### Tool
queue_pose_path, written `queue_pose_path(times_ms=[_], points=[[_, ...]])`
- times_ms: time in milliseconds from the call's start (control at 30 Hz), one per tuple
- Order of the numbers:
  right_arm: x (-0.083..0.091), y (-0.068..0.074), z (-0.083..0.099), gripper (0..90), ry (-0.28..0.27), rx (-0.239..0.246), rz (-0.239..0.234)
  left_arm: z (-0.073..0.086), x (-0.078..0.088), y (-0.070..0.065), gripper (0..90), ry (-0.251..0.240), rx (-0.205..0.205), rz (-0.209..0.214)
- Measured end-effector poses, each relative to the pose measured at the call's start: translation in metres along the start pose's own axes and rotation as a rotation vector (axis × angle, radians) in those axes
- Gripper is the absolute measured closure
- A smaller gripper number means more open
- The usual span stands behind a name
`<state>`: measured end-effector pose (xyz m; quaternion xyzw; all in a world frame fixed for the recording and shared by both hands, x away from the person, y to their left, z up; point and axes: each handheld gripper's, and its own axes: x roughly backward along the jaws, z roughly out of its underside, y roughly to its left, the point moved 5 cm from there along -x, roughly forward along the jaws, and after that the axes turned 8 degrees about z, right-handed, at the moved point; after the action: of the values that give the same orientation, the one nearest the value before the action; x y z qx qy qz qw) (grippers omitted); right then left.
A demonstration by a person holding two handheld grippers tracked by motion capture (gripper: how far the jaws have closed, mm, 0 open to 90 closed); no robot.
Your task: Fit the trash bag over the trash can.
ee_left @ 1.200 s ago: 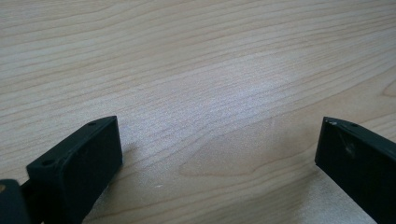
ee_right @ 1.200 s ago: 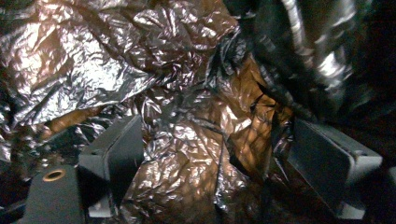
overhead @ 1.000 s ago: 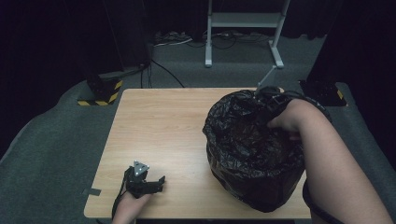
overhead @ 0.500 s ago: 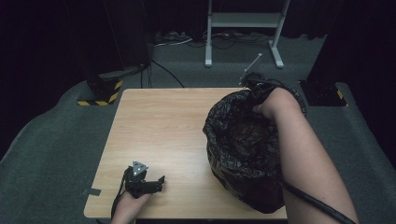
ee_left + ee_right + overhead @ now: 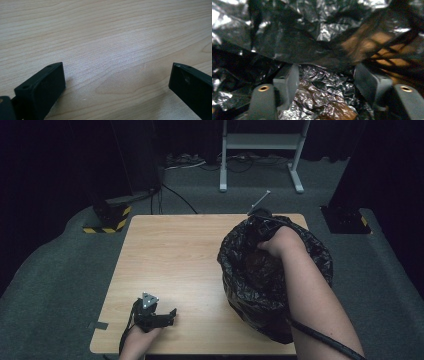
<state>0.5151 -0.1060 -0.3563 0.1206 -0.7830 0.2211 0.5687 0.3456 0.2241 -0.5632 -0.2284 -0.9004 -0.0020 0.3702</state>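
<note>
A crumpled black plastic bag (image 5: 260,285) stands open on the right half of the wooden table (image 5: 175,255). The person's right hand (image 5: 280,242) reaches into its far rim, and the right gripper (image 5: 261,216) pokes out at that rim, mostly hidden by film. In the right gripper view its jaws stand apart inside the bag (image 5: 317,37), with the right gripper (image 5: 327,72) open and shiny black film draped just beyond the tips. The left gripper (image 5: 152,315) rests near the table's front left edge. In its own view the left gripper (image 5: 116,75) is open over bare wood (image 5: 112,37).
Grey carpet surrounds the table. A white metal stand (image 5: 260,150) and loose cables lie on the floor behind it. A black-and-yellow striped block (image 5: 107,222) sits off the far left corner. A dark base (image 5: 345,220) stands at the far right.
The right hand has shifted left along the bag's far rim, pulling the bag's mouth narrower. The left gripper has stayed put.
</note>
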Motion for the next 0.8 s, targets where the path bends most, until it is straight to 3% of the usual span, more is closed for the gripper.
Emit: queue_pose_path(times_ms=[167, 333, 433, 600, 800], points=[[0.007, 0.001, 0.002, 25.6, 0.0, -0.04, 0.0, 0.0, 0.0, -0.001, 0.7, 0.004, -0.004, -0.002], [0.038, -0.004, 0.006, 19.0, -0.029, -0.046, -0.004, 0.0, -0.001, -0.001, 0.7, 0.009, -0.012, -0.007], [0.064, -0.013, 0.01, 16.1, -0.059, -0.054, 0.015, 0.0, -0.001, -0.001, 0.7, 0.009, -0.013, -0.011], [0.089, -0.029, 0.018, 15.9, -0.084, -0.048, 0.055, 0.0, -0.001, -0.002, 0.7, 0.012, -0.018, -0.013], [0.1, -0.044, 0.026, 14.6, -0.107, -0.039, 0.076, 0.0, -0.002, -0.003, 0.7, 0.022, -0.03, -0.027]])
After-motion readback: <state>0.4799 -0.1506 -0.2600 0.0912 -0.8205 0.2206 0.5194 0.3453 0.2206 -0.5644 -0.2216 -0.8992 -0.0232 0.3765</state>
